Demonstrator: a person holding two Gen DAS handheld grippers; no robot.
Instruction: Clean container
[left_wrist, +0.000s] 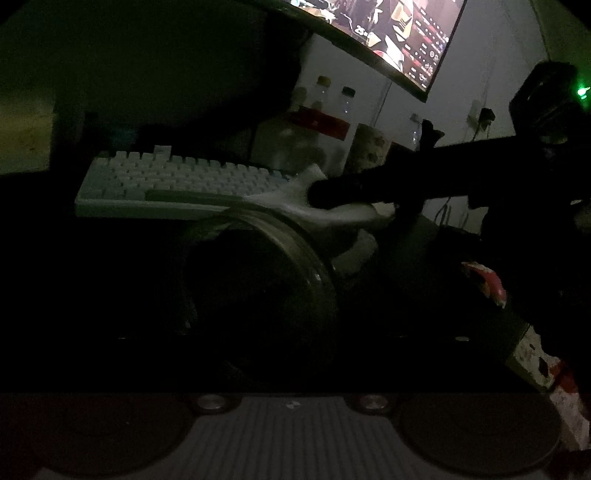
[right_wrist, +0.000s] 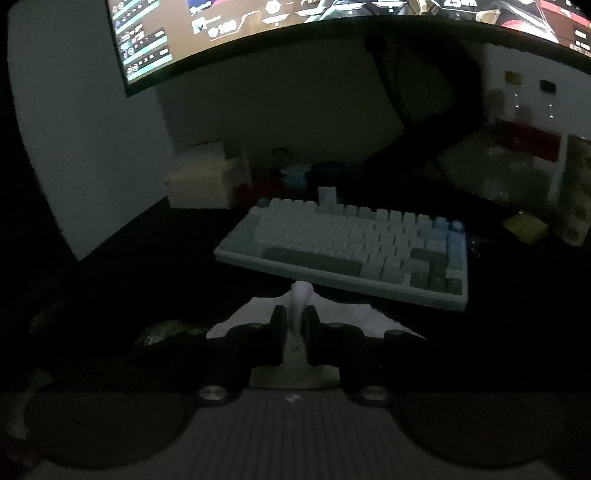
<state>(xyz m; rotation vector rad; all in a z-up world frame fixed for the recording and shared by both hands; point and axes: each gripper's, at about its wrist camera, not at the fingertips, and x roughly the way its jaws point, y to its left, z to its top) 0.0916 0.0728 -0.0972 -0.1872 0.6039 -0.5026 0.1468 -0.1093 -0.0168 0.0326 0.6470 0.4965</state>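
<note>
A curved monitor (right_wrist: 332, 22) glows above the dark desk, and a pale keyboard (right_wrist: 343, 251) lies below it. Nearer the left wrist camera, a round clear container (left_wrist: 266, 280) is tipped with its open mouth toward the lens; whether the left gripper, lost in the dark, is grasping it cannot be told. The right gripper (right_wrist: 294, 325) is clenched on a white cloth (left_wrist: 332, 205), which drapes over the container's upper rim.
</note>
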